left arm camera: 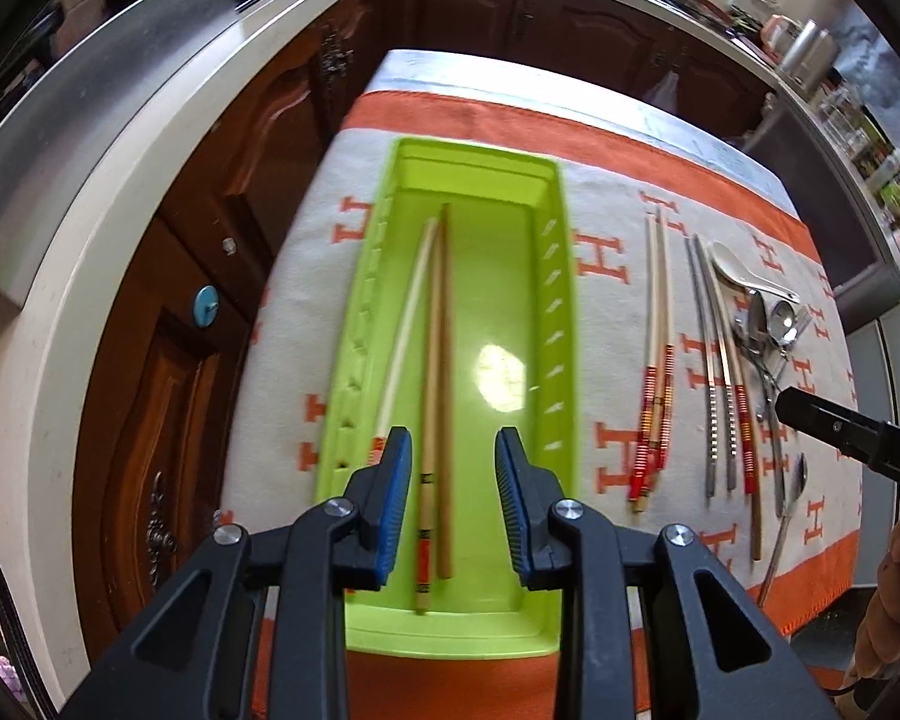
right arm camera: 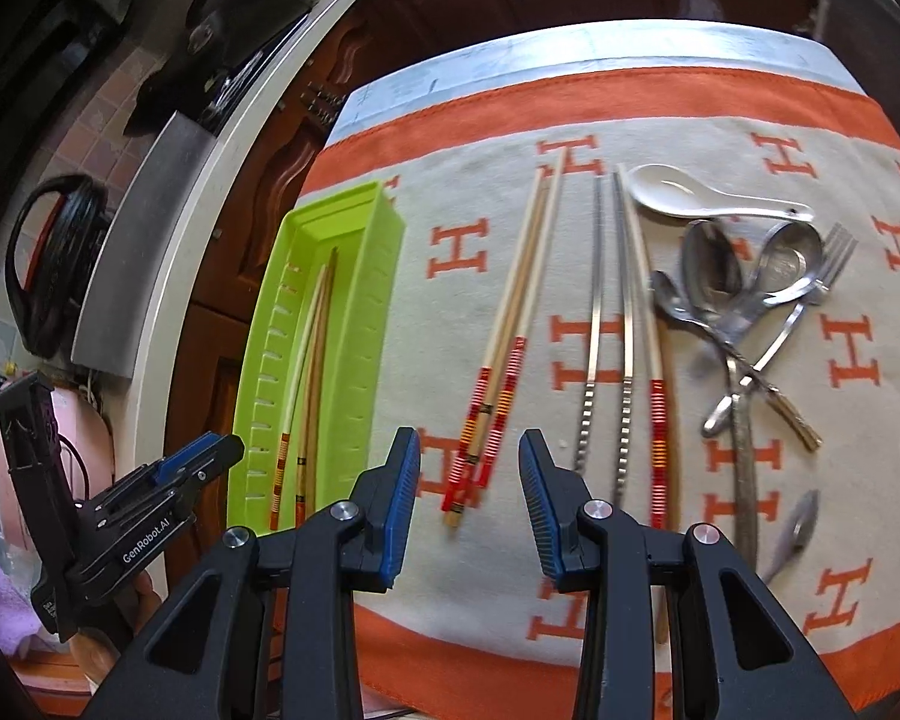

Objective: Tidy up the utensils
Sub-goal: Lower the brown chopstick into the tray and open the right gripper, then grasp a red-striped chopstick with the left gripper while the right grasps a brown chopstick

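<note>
A lime green tray (left arm camera: pixel 561 276) (right arm camera: pixel 384 252) lies on the orange and white cloth and holds three chopsticks (left arm camera: pixel 435 360) (right arm camera: pixel 312 348). My left gripper (left arm camera: pixel 453 462) is open and empty above the tray's near end. Its body shows in the right wrist view (right arm camera: pixel 192 468). My right gripper (right arm camera: pixel 469 462) is open and empty above the red-banded ends of a bundle of wooden chopsticks (right arm camera: pixel 513 324) (left arm camera: pixel 657 354). To the right lie two metal chopsticks (right arm camera: pixel 594 324) (left arm camera: pixel 711 360) and a single red-banded chopstick (right arm camera: pixel 651 354).
A white ceramic spoon (right arm camera: pixel 690 195) (left arm camera: pixel 744 276), several metal spoons (right arm camera: pixel 714 270) and a fork (right arm camera: pixel 828 264) lie piled at the right. One more spoon (right arm camera: pixel 795 531) lies near the front. Dark wooden cabinets (left arm camera: pixel 222 192) and a countertop (left arm camera: pixel 90 240) run along the left.
</note>
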Demonstrator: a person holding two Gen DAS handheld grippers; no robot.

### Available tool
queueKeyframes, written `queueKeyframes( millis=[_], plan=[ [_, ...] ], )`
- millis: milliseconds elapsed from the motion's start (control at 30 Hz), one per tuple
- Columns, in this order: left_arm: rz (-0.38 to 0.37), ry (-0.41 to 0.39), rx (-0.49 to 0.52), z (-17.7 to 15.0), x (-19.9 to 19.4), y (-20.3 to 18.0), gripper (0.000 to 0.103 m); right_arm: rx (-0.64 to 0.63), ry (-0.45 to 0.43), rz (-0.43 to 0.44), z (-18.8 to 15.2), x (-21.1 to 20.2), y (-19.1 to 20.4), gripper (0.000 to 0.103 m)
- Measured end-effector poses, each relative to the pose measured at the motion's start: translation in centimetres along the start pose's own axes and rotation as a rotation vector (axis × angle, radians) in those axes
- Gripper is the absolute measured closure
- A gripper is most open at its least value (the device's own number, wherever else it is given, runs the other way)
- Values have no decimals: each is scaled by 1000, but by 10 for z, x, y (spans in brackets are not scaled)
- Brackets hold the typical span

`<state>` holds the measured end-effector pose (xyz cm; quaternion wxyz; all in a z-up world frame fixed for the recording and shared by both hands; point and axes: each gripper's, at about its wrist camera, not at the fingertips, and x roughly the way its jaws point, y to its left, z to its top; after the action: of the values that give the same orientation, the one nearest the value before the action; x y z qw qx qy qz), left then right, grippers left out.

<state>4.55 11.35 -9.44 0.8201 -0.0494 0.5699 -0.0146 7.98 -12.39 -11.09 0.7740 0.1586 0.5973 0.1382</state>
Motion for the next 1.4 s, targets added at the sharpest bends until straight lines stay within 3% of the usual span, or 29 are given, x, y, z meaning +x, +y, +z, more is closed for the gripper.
queueKeyframes(
  millis=[400,567,633,700,900,1033,1400],
  plan=[
    [-56,14,139,25,13,-80,76,121,-97,13,-2,-42,-75,69],
    [-92,52,184,39,36,-109,81,173,-88,26,-2,-37,-100,75],
    [-104,90,188,45,51,-117,90,182,-68,38,-2,-30,-108,77],
    [-117,119,191,50,65,-123,90,185,-44,49,-3,-21,-113,79],
    [-138,217,169,62,105,-131,91,146,65,32,-7,16,-117,90],
    [-107,245,172,65,123,-132,92,125,112,12,-12,37,-118,94],
    [-124,270,154,71,135,-128,92,-34,109,-159,-10,58,-86,95]
  ],
)
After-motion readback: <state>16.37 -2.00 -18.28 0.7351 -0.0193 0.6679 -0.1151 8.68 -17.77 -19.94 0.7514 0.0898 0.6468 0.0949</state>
